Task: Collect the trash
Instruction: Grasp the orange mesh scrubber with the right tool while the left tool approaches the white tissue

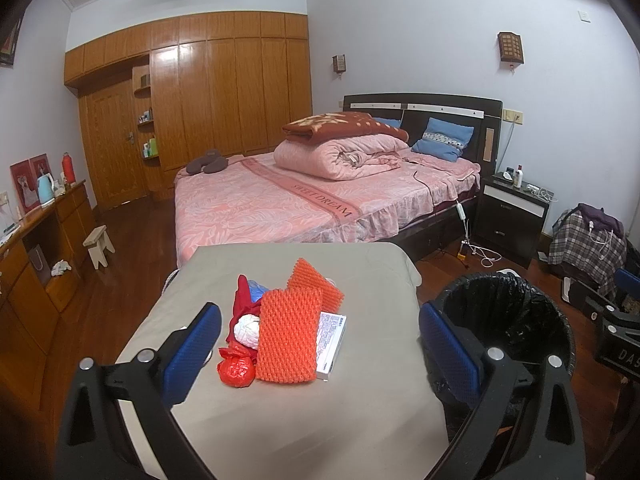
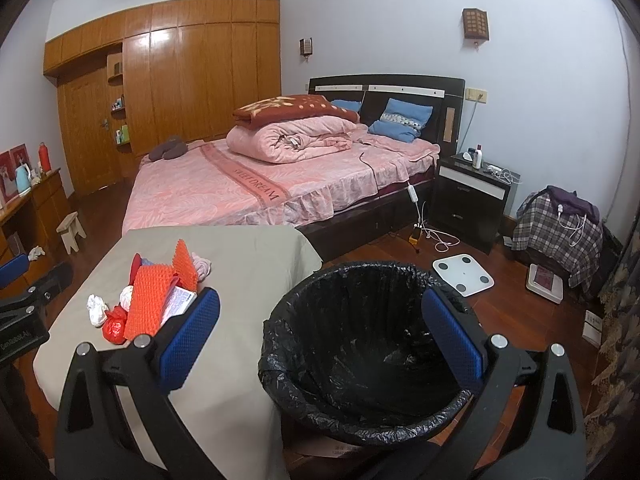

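On the grey cloth-covered table (image 1: 280, 420) nothing appears to be collected yet: the whole pile is still lying there. Going from the left, a crumpled white paper ball (image 2: 96, 309) is sitting a little apart, then a knotted red plastic bag (image 1: 237, 369), a second white wad (image 1: 248, 330) and a red rag (image 1: 241, 300) are bunching together. Two orange foam fruit nets (image 1: 289, 340) are lying over a flat white printed box (image 1: 330, 344).

The left gripper (image 1: 320, 356) is hovering wide open over this heap, holding nothing. To the right, the round bin lined with a black plastic bag (image 2: 360, 360) is standing beside the table, apparently empty. The right gripper (image 2: 320, 344) is hanging spread wide above its rim, also gripping nothing.
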{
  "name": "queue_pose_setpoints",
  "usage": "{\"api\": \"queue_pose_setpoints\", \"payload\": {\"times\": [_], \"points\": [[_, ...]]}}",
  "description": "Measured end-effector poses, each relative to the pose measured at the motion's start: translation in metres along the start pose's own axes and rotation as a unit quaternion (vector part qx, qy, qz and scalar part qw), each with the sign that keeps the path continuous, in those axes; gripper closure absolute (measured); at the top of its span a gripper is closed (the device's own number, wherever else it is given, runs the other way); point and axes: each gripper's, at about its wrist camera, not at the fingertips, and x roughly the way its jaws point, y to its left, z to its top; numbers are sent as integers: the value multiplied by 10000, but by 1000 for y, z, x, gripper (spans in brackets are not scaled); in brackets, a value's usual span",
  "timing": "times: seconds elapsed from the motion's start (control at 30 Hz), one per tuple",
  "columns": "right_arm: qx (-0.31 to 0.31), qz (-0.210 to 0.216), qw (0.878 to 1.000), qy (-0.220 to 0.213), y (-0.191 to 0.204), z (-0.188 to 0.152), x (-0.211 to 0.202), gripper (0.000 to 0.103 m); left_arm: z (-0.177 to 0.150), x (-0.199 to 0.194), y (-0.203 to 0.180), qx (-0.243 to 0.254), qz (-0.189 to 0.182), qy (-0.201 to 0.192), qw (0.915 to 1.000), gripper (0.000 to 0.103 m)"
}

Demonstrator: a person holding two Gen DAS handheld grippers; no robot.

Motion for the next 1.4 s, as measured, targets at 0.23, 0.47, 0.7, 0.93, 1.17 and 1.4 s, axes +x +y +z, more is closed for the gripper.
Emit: {"api": "queue_pose_setpoints", "payload": {"times": [0.23, 0.47, 0.7, 0.93, 1.17, 1.4], "points": [[-3, 5, 10000, -4, 0, 0, 0, 5, 1, 0, 0, 4, 0, 4, 10000, 6], [-1, 1, 10000, 3, 0, 0, 0, 5, 1, 0, 0, 3, -4, 10, 10000, 6], [-16, 10, 10000, 7, 0, 0, 1, 5, 1, 0, 0, -2, -2, 14, 10000, 6], [-40, 23, 10000, 25, 4, -3, 6, 5, -11, 10, -1, -65, 3, 28, 10000, 6], [-76, 107, 9999, 37, 19, -1, 15, 5, -11, 14, 10, -140, 61, 37, 9999, 6], [-212, 421, 9989, 36, 54, -11, 52, 5, -27, 40, 56, -327, 480, 2, 9983, 6]]}}
